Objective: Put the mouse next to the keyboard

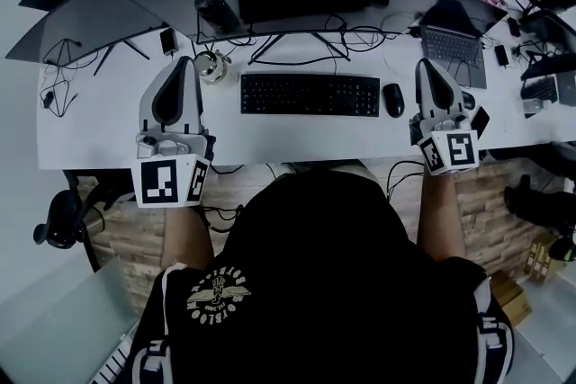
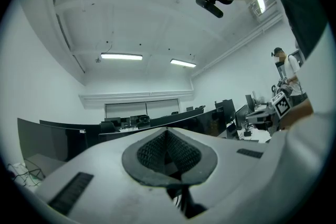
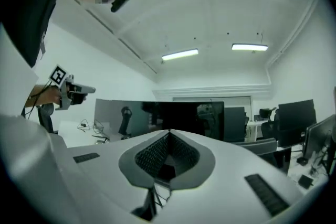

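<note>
Two tools, left tool (image 1: 184, 63) and right tool (image 1: 424, 65), were closed on nothing, hovering off the surface (image 1: 108, 126). Mouse (image 1: 393, 100) lay just beside keyboard (image 1: 310, 94), so placement was judged complete.

We wear a black T-shirt (image 1: 360, 283) with short sleeves. A pale winged emblem (image 1: 216, 294) with curved lettering sits on its left shoulder, and white stripes (image 1: 155, 353) band both sleeve hems. Beyond the shirt's left sleeve, our left claw (image 1: 180, 60) is a pale grey tapered shell with a dark oval window. Its end nearest the shirt is a white cube (image 1: 171, 182) printed with black square markers. Our right claw (image 1: 423, 63), beyond the right sleeve, looks alike, with its own marker cube (image 1: 452, 151). Seen along their length, both claws show dark ribbed pads (image 2: 152, 152) in a leaf-shaped recess and dark slotted strips (image 2: 71, 192) on the grey shells.
</note>
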Demonstrator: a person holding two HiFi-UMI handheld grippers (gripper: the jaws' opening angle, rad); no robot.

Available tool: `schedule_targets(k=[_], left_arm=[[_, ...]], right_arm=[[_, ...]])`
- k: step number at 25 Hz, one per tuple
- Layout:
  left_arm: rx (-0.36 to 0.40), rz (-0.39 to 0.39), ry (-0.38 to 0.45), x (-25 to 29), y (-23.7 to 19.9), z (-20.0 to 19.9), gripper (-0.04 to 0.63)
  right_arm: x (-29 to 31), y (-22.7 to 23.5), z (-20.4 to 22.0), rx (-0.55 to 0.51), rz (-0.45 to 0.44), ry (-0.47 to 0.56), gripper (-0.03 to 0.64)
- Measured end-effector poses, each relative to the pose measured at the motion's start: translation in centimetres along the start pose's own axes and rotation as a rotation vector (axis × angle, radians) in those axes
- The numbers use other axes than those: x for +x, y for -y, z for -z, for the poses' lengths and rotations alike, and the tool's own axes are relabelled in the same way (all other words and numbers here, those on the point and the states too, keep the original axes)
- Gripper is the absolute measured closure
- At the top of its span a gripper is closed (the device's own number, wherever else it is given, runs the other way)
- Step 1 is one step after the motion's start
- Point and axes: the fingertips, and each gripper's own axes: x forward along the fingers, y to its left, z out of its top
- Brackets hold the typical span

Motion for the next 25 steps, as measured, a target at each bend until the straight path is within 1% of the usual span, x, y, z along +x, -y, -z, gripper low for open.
schedule_targets(k=[4, 7, 12, 25], left_arm=[[0.002, 0.001, 0.001, -0.6, -0.4, 0.0, 0.594], [0.003, 0.006, 0.007, -0.9, -0.6, -0.1, 0.594], [0.005, 0.007, 0.01, -1.5, -0.8, -0.2, 0.594], [0.003, 0.018, 0.014, -1.7, -0.3, -0.1, 0.594]], right_arm=[[-0.4, -1.9, -3.9, -0.042, -0.027, 0.058, 0.615], [-0.4, -2.8, -5.0, -0.052, -0.031, 0.071, 0.615], [-0.6, -3.3, -5.0, -0.029, -0.024, 0.066, 0.615], [-1.6, -3.4, -4.9, -0.023, -0.018, 0.055, 0.615]])
